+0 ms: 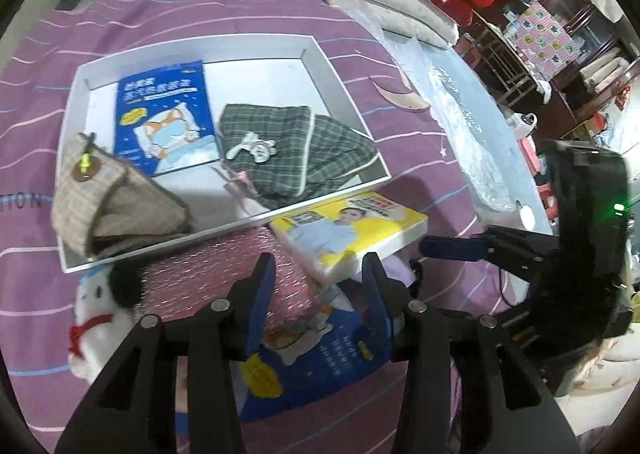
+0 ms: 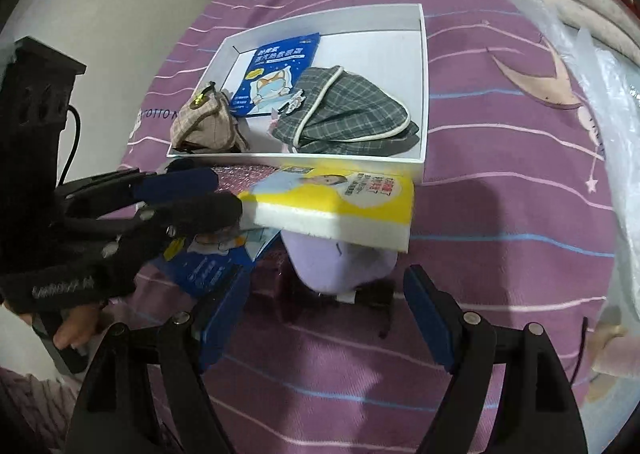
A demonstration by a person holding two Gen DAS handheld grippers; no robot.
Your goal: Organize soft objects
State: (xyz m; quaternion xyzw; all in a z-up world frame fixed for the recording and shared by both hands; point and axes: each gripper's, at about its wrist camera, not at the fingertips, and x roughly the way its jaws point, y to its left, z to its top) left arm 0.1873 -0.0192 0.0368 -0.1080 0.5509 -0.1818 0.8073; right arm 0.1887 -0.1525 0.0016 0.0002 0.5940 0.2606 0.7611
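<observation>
Where bedspread [image 2: 500,221] lies purple-striped, white tray [image 1: 344,73] rests.

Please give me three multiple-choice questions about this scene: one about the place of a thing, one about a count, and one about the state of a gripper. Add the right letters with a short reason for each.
1. Where does the green checked pouch lie?
A. On the bare bedspread
B. Inside the white tray
C. Between the right gripper's fingers

2. How many blue packets lie inside the tray?
A. None
B. One
C. Three

3. How does the right gripper stand?
A. Open, gripping nothing
B. Shut on the tray's rim
C. Shut on a beige pouch

Answers:
1 B: the green checked pouch rests within the walls of the white tray.
2 B: a single blue packet lies on the tray floor, beside the pouch.
3 A: the right gripper has its pads wide apart, and neither pad presses on anything.
</observation>
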